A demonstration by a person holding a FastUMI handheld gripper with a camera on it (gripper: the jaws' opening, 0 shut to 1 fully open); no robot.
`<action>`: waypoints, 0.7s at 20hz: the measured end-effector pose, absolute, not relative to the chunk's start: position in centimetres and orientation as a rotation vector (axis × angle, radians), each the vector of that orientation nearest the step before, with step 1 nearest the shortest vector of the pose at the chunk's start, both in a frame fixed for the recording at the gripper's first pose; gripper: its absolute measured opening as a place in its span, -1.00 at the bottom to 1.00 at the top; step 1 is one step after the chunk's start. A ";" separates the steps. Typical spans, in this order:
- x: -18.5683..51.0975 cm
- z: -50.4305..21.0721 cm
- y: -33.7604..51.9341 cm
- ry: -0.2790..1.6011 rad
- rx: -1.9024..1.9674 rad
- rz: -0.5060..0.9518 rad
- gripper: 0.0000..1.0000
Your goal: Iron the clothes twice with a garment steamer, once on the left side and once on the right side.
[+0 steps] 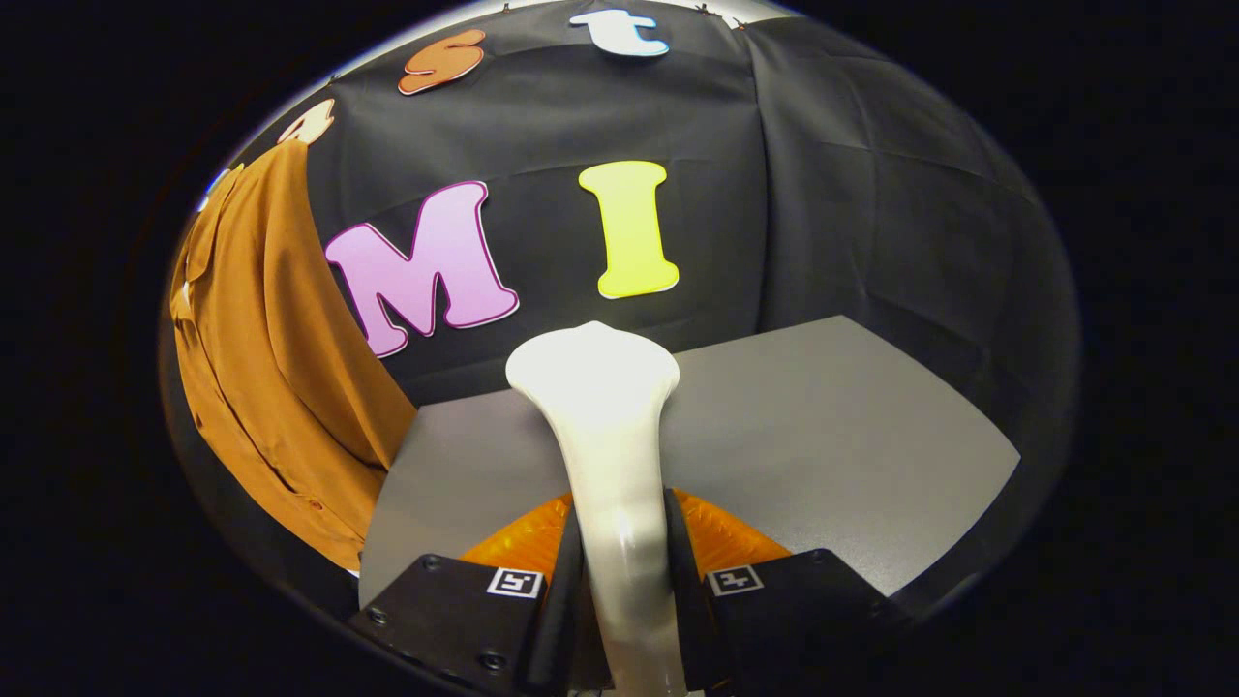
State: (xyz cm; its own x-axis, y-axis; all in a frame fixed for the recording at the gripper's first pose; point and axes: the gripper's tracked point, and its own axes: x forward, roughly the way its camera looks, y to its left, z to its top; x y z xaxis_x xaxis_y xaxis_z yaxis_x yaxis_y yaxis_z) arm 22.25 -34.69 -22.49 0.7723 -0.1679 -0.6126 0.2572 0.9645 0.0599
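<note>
Garment steamer held upright between the fingers of the gripper, slim handle clamped on both sides, flared head rising ahead of the fingertips and facing away toward the far wall. Head clear of the fabric, well apart from it, above a grey table. Brown shirt hung to the left against the black cloth wall (buttoned front and collar visible, lower hem dropping just past the table's left near corner). No contact seen between steamer head and shirt, and no steam visible.

Judged stage of the task: tool picked up and secured, ironing itself apparently not yet begun, or between passes (not possible to tell from this view which). Both passes, left side and right side, taken as still to do. Next move judged to require swinging the head leftward and turning it flat toward the shirt front before drawing it along the cloth.
</note>
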 end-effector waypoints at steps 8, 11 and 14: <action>19.3 -15.5 -32.1 0.478 0.109 -0.289 -0.07; 18.5 -13.3 -29.0 0.426 0.121 -0.302 -0.07; 18.5 -12.0 -24.9 0.395 0.095 -0.303 -0.07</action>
State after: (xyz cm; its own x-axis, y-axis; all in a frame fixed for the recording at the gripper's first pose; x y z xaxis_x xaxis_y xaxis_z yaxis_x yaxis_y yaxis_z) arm 18.46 -24.92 -12.00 0.8788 -0.2723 -0.3919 0.3089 0.9505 0.0324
